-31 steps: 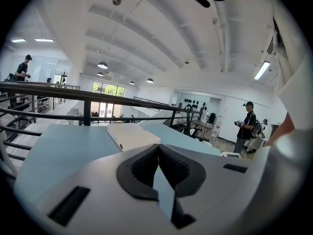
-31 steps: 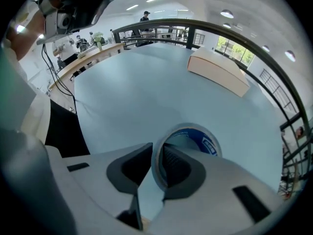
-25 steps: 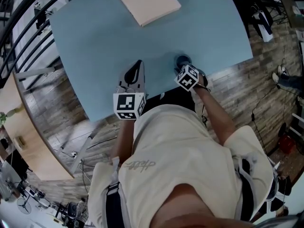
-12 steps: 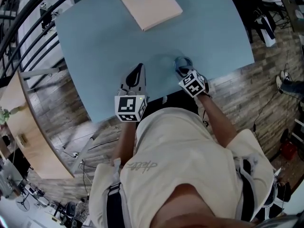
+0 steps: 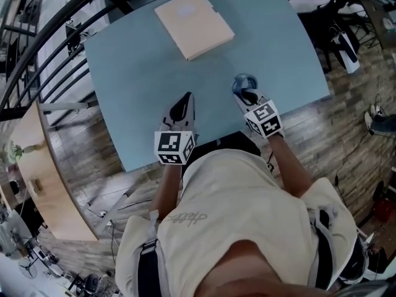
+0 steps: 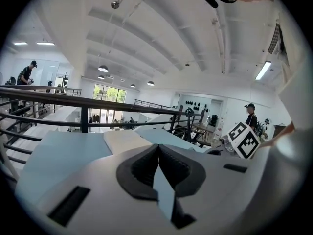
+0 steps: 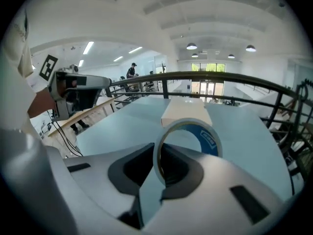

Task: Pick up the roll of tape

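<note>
The roll of tape [image 7: 188, 143], pale with a blue core, stands upright on edge between the jaws of my right gripper [image 7: 159, 168], which is shut on its rim. In the head view the tape [image 5: 243, 82] hangs above the blue table [image 5: 136, 67] near its front edge, at the tip of the right gripper [image 5: 249, 95]. My left gripper [image 5: 180, 108] is over the table to the left of it, shut with nothing between its pads [image 6: 146, 165]. The left gripper view shows its jaws [image 6: 158, 163] meeting at the tips.
A flat beige box [image 5: 193, 23] lies at the far side of the table. A black railing [image 5: 55, 54] runs along the table's left and far sides. Wooden floor [image 5: 334, 129] lies beyond the table's right edge. People stand far off in the room.
My right gripper has risen off the table with the tape in it and tilted downward. The left gripper lifted slightly.
</note>
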`<state>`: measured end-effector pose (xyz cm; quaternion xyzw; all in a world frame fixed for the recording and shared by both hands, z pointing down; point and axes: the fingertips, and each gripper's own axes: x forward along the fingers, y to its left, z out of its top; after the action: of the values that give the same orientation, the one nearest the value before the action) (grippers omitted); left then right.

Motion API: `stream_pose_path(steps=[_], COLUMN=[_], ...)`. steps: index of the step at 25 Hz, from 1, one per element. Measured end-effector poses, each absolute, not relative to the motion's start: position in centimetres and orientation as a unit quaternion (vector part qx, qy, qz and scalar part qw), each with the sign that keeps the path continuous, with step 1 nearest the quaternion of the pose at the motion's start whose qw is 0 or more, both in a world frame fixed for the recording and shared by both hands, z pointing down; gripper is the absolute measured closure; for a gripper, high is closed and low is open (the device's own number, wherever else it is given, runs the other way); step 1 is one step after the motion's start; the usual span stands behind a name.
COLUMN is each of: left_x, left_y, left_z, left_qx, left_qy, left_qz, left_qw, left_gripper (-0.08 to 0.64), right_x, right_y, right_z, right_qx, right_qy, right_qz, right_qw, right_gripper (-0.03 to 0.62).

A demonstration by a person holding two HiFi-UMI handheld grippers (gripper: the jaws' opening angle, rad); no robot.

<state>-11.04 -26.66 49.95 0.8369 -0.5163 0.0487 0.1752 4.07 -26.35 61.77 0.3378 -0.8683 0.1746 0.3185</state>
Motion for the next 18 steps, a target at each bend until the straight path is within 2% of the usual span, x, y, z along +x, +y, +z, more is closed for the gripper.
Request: stream_pose_path(steps=[18], left_x=[-9.4], left_y=[-30.7], left_z=[42.5], left_qx=[0.84], left_qy=[-0.53], left_qz=[0.027], left_qw=[0.11], left_gripper=[0.54], right_x=[7.6], right_y=[-29.8], right_z=[44.7], right_qx=[0.365], right_qy=[-0.916], right_qz=[0.057], right_qw=[0.155], right_gripper=[0.543])
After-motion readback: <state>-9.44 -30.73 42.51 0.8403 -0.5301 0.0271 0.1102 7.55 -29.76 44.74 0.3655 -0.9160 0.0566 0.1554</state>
